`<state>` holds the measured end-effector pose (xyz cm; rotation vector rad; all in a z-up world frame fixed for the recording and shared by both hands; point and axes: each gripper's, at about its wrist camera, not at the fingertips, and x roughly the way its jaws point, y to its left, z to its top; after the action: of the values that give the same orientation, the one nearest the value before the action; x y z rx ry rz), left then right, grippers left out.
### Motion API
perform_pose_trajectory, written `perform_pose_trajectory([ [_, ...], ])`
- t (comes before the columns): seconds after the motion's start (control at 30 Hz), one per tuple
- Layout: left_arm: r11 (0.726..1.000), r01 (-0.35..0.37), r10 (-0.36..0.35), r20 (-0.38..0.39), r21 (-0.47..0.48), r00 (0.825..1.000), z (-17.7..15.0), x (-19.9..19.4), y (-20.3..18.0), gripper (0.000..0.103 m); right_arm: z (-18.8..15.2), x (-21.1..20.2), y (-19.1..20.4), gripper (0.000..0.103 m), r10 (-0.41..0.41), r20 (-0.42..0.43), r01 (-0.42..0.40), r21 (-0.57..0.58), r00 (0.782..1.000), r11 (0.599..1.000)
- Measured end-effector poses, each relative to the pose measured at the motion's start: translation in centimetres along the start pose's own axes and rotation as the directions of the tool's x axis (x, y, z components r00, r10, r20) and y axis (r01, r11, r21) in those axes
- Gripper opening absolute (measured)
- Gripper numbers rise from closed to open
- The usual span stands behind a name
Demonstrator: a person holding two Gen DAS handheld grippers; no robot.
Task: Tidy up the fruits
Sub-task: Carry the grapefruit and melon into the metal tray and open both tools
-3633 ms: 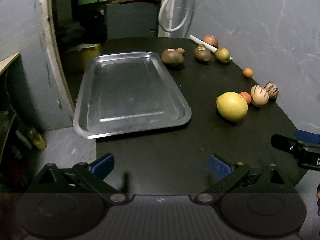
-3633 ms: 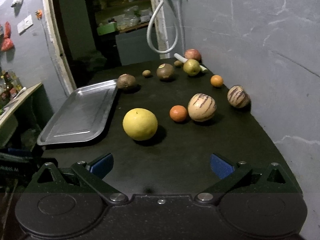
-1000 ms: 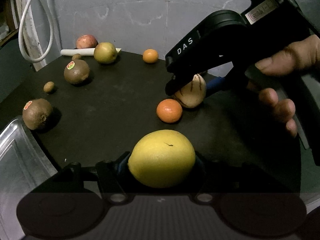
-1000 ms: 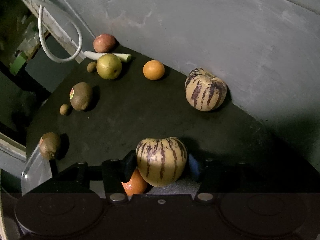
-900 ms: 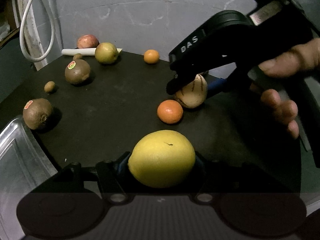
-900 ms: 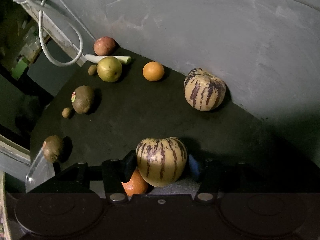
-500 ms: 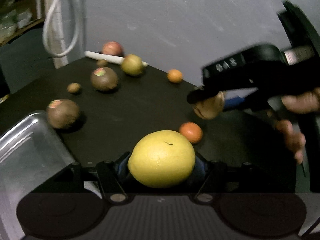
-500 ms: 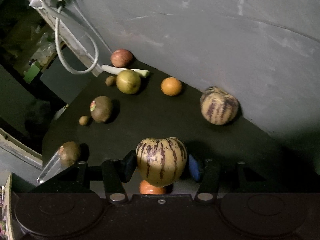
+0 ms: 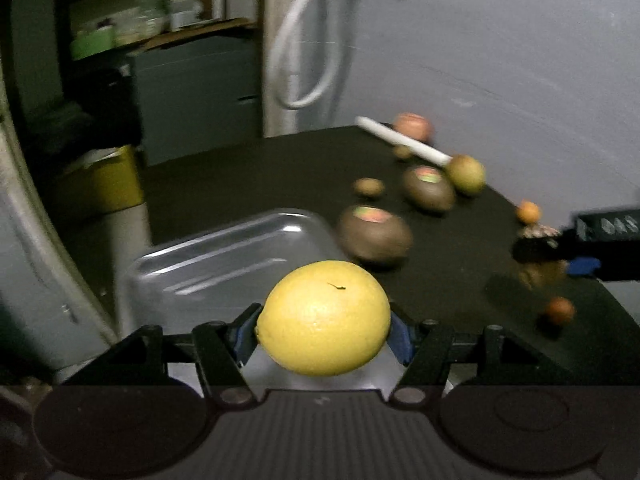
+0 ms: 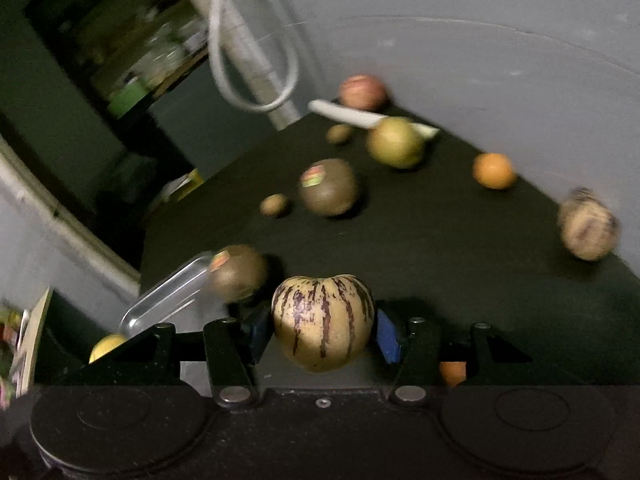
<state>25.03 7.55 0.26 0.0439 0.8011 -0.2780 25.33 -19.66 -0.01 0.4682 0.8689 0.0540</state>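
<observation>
Both fruits have come up off the black table (image 9: 280, 168) since a second ago, and the left gripper (image 9: 323, 330) has swung round so the metal tray (image 9: 224, 256), which only showed as a corner at the edge before, now sits right in front of it; the left gripper is about half open with its blue pads pressed on the two sides of the big yellow fruit (image 9: 323, 318), so it holds that fruit tight; the tray lies just ahead and a bit to the left of this fruit, and the near end of the tray seems to be already under it; the right gripper (image 10: 323, 338) is closed a bit more, with its pads on the two sides of the striped fruit (image 10: 323, 322), and that fruit hangs above the table; from the right wrist view only a thin corner of the tray (image 10: 168, 300) shows, far over to the left, past a brown fruit (image 10: 238, 272) with a sticker on it; so the left hand is much nearer the tray, and I think it can put its fruit down first; the right hand has to go left, over or round the brown fruit; the other fruits wait on the table by the wall.
</observation>
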Motion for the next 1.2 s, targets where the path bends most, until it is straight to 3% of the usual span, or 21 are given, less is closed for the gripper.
perform_pose_trajectory([
  [0.27,0.993,-0.040,0.039,-0.012,-0.108,0.999,1.1,1.9,7.9,0.068,-1.1,3.1,7.8,0.055,0.080,-0.026,-0.084,-0.257,0.996,0.963],
  [0.43,0.992,-0.017,0.014,-0.031,-0.123,0.999,1.6,4.0,10.6,0.068,-2.3,5.9,12.1,0.055,0.116,-0.043,-0.123,-0.428,0.992,0.895],
  [0.63,0.995,0.012,-0.016,-0.042,-0.097,0.999,1.5,5.3,11.8,0.068,-3.2,8.9,15.4,0.055,0.093,-0.049,-0.104,-0.565,0.994,0.818],
  [0.83,0.995,0.036,-0.041,-0.052,-0.090,0.998,1.6,6.3,12.0,0.068,-4.2,10.4,15.9,0.055,0.050,-0.059,-0.076,-0.600,0.997,0.796],
  [1.2,0.997,0.043,-0.048,-0.072,-0.071,0.996,1.2,6.8,11.7,0.069,-5.1,10.4,16.0,0.058,0.046,-0.020,-0.048,-0.655,0.999,0.754],
])
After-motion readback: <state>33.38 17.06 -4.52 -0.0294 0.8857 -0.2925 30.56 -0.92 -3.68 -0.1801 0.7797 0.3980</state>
